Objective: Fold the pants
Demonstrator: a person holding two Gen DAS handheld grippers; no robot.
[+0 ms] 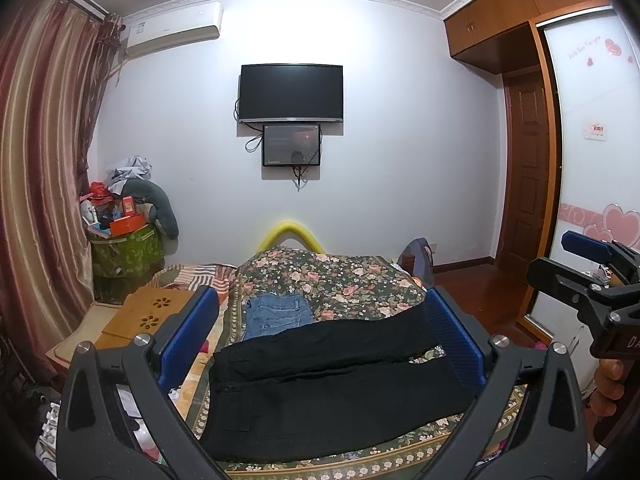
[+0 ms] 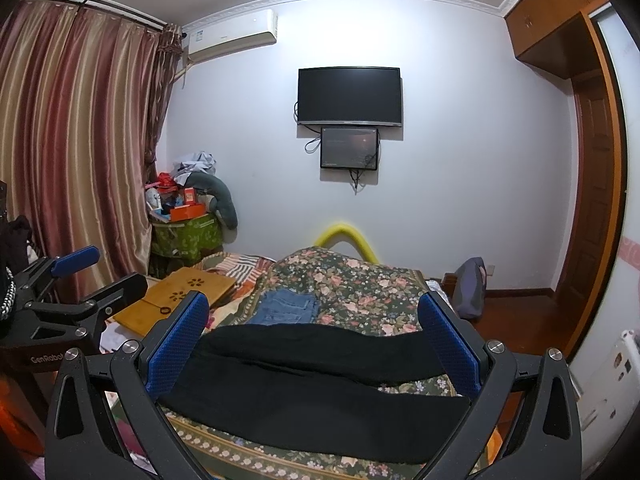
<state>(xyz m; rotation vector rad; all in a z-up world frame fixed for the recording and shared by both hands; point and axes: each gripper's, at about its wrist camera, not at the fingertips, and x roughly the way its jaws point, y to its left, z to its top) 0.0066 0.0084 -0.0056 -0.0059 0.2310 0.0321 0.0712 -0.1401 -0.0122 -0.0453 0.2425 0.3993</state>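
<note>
Left wrist view: left gripper (image 1: 320,340) with blue pads spread wide, nothing between them; the right gripper (image 1: 576,268) shows at 3 o'clock with a hand (image 1: 610,388) under it.
Right wrist view: right gripper (image 2: 314,340) spread wide and empty; the left gripper (image 2: 86,276) shows at 9 o'clock, fingers apart.
Writing: "GenRobot" in white on the left gripper's body in the right wrist view; "DA" cut off on the right gripper in the left wrist view; pink script on the wardrobe door (image 1: 588,80) beside heart stickers, too small to read.
Pants: black pants (image 1: 332,384) lie flat on the floral bedspread (image 1: 332,276), below both grippers at 6 o'clock.
Long axis: side to side across the bed; waist toward 9 o'clock, legs toward 3 o'clock, the two legs slightly parted at the right end.
Behind the pants: folded denim (image 1: 276,314) at 12 o'clock from them, just beyond.
Only in left wrist view: the wardrobe door's hearts and a cargo pocket on the pants.
Only in right wrist view: dark clothing (image 2: 16,240) at the left edge.
Wall: television (image 1: 291,93) with a smaller screen (image 1: 291,145) under it.
</note>
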